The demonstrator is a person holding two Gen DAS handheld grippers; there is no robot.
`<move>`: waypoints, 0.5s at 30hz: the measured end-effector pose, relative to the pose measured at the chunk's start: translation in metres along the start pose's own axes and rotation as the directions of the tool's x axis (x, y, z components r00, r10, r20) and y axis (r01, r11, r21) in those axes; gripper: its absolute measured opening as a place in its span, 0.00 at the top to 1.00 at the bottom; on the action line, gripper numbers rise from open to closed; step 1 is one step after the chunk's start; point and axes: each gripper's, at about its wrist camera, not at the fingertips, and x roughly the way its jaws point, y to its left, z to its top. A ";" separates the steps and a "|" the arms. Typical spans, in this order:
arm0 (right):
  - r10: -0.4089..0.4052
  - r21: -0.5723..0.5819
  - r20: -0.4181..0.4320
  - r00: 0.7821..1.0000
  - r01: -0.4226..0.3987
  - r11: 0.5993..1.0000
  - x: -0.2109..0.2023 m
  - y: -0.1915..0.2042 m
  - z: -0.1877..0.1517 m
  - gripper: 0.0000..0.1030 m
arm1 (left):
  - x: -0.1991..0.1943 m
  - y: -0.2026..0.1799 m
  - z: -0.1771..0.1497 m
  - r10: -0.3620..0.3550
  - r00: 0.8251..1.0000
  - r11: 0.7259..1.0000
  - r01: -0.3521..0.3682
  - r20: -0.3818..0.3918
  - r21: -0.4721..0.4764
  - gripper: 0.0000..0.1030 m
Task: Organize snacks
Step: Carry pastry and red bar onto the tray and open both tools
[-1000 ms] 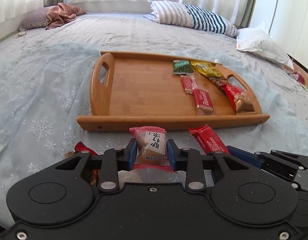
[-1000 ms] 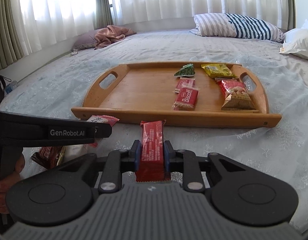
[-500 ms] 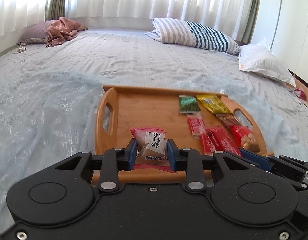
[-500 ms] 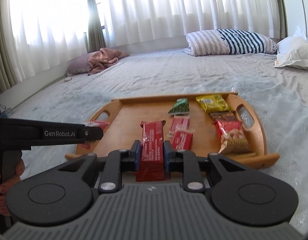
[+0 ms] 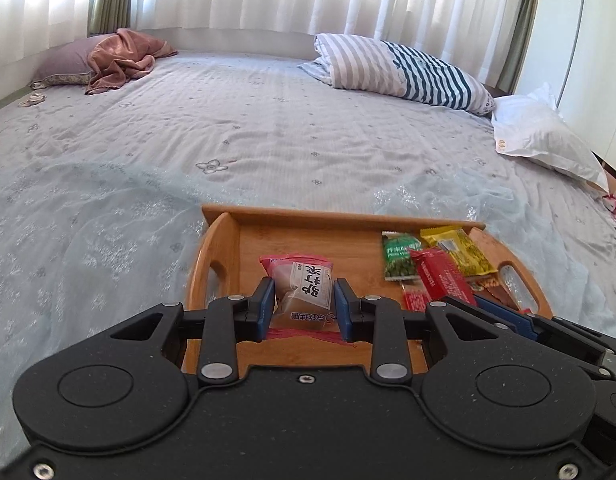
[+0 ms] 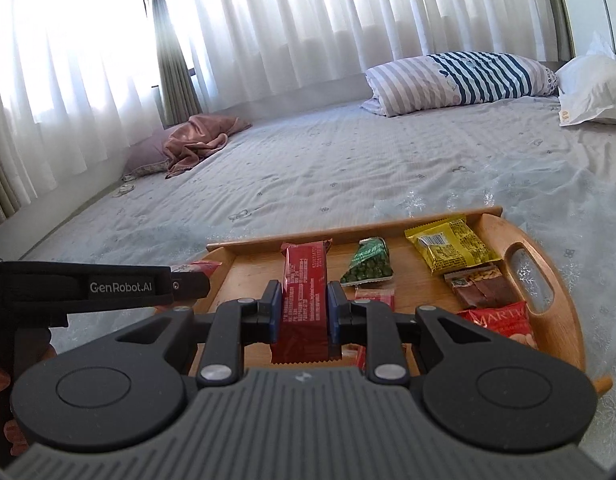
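Left gripper (image 5: 304, 304) is clamping a pink cake packet (image 5: 302, 286); right gripper (image 6: 300, 312) is clamping a red snack bar (image 6: 304, 292), both hovering over the wooden tray (image 5: 308, 216).

A pink-wrapped cake (image 5: 304, 290) sits clamped between the left fingers (image 5: 264, 308), lengthwise, poking out past their tips; a red bar (image 6: 304, 292) stands likewise between the right fingers (image 6: 273, 312). Beyond both fingertips lies the wooden tray (image 6: 564, 280), with green (image 6: 368, 267), yellow (image 6: 452, 245) and red packets (image 6: 500, 320) right of the right fingers.

One tray (image 6: 388, 225) — eight snack packets (image 6: 452, 246).
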 end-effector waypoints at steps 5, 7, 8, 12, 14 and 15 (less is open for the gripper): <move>-0.008 0.024 -0.020 1.000 0.009 1.000 0.029 -0.003 0.008 0.73 | 0.027 -0.001 0.016 -0.001 1.000 1.000 0.001 -0.017 0.009 0.71; -0.010 0.039 -0.034 0.999 0.011 0.999 0.042 -0.005 0.011 0.73 | 0.038 0.000 0.021 0.001 1.000 1.000 0.000 -0.023 0.014 0.71; -0.012 0.044 -0.039 0.999 0.014 0.999 0.048 -0.005 0.012 0.73 | 0.042 -0.001 0.022 0.002 1.000 1.000 -0.002 -0.027 0.017 0.71; -0.032 0.042 -0.050 0.998 0.034 0.999 0.068 -0.006 0.015 0.73 | 0.063 0.001 0.028 0.004 0.999 1.000 -0.003 -0.040 0.025 0.71; -0.039 0.044 -0.058 0.998 0.042 0.998 0.078 -0.008 0.016 0.73 | 0.073 0.001 0.029 -0.001 0.999 1.000 0.002 -0.049 0.023 0.71; -0.042 0.047 -0.064 0.997 0.045 0.998 0.082 -0.008 0.016 0.73 | 0.077 0.002 0.029 -0.004 0.999 1.000 0.005 -0.053 0.021 0.71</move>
